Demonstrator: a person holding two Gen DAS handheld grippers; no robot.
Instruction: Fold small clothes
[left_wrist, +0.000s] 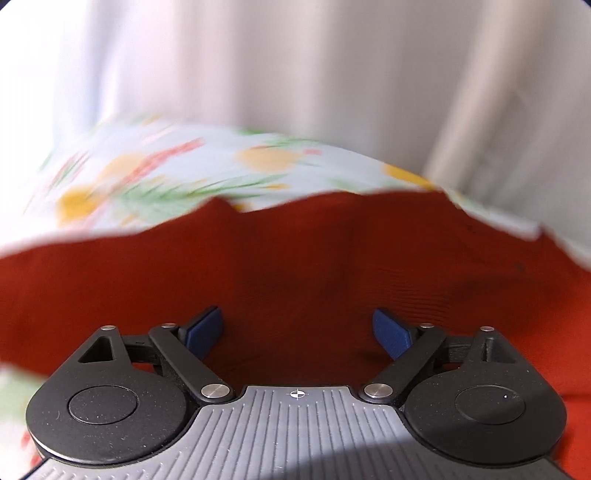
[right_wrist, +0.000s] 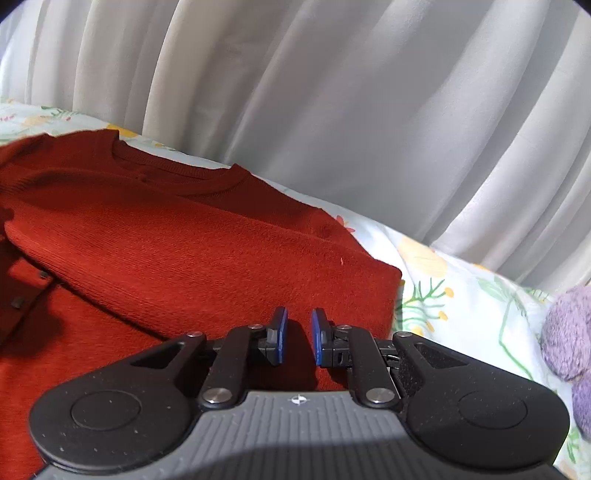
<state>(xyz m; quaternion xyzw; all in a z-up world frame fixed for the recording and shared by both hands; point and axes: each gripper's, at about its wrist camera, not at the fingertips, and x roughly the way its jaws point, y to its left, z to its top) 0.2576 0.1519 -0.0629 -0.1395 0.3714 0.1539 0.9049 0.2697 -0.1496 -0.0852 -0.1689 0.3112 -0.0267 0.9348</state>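
A rust-red knit sweater (right_wrist: 184, 240) lies flat on a floral sheet (right_wrist: 443, 295), its round neckline (right_wrist: 173, 170) at the far side. One sleeve is folded slantwise across its front. My right gripper (right_wrist: 297, 317) hovers low over the sweater's near right part, its blue pads (right_wrist: 282, 332) drawn together to a narrow slit. Only red knit shows in the slit, and I cannot tell if any is pinched. In the left wrist view the sweater (left_wrist: 295, 258) fills the lower half. My left gripper (left_wrist: 297, 319) stands wide open above it, nothing between its pads (left_wrist: 207, 328).
White curtains (right_wrist: 332, 92) hang close behind the bed and fill the top of the left view as curtains (left_wrist: 295, 55) too. A purple plush thing (right_wrist: 569, 332) sits on the sheet at the right. The floral sheet (left_wrist: 166, 173) shows beyond the sweater, blurred.
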